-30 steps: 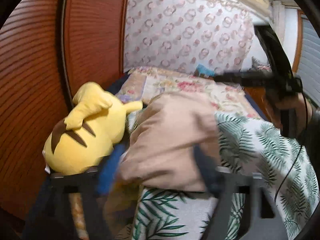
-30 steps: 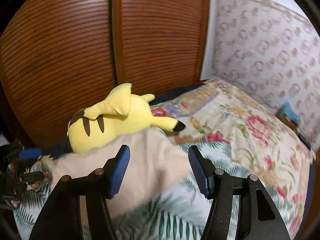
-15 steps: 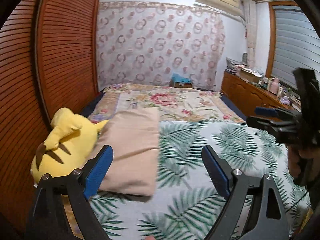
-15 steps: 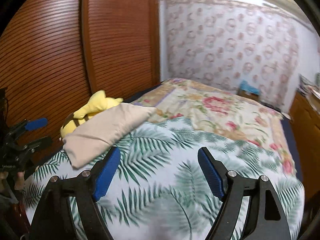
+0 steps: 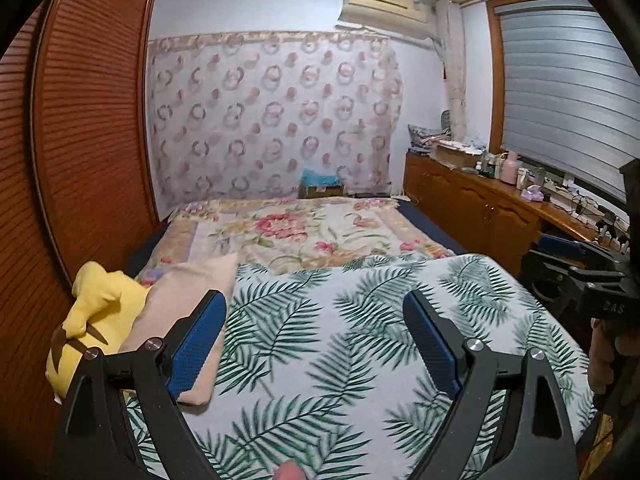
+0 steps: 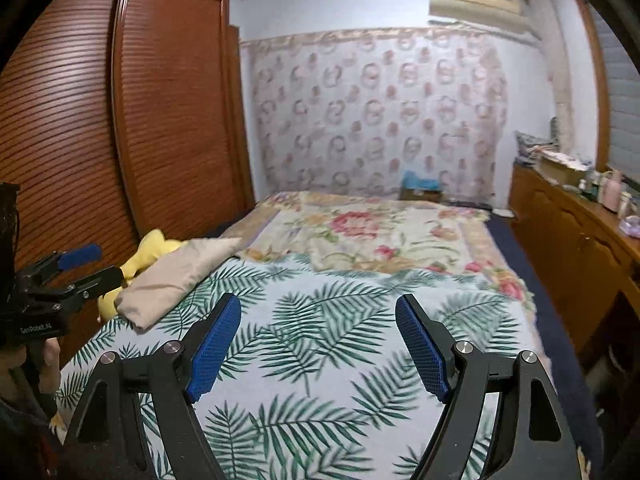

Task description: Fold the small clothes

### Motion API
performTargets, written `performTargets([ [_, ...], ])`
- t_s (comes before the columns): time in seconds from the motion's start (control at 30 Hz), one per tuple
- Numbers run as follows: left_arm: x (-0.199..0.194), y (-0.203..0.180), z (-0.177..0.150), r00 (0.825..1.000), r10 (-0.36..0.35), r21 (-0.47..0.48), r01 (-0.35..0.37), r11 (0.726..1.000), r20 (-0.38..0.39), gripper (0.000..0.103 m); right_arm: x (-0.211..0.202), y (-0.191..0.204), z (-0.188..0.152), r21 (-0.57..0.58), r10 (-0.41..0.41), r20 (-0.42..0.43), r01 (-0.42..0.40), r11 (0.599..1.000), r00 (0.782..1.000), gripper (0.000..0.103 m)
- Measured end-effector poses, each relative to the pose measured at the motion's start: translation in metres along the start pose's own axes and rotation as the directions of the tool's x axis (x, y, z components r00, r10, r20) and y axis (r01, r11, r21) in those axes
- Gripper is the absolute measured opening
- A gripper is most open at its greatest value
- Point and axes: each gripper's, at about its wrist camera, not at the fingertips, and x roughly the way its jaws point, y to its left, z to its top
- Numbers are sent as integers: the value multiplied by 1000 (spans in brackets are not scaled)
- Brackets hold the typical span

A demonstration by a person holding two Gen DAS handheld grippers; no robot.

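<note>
Garment (image 5: pixel 180 312) beige, apparently folded, beside plush (image 5: pixel 94 320).

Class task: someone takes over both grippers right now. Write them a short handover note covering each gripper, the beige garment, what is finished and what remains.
Left gripper: open, nothing between its pads, above the palm-leaf sheet.
Right gripper: open and empty, its jaws have just been opening.
Beige garment: lies folded at the bed's left edge, resting against the yellow plush toy, touched by neither gripper.
Done: this piece looks folded and set aside.
Left: no other clothes show in either view; look for the next piece before moving on.
</note>
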Motion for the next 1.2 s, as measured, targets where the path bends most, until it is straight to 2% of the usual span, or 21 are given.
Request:
performTargets([
  [0.27,-13,-20,13,1000,-4,-1,4,1000,22,90,-39,19,-12,21,-56,63,54,998,996,81],
  [0.5,-14,-25,13,1000,-1,3,1,1000,19,90,-33,31,-25,36,-76,71,73,997,995,81],
  [1.2,-14,-20,11,1000,3,-6,-3,1000,17,90,-40,7,-25,45,-75,66,72,996,995,81],
])
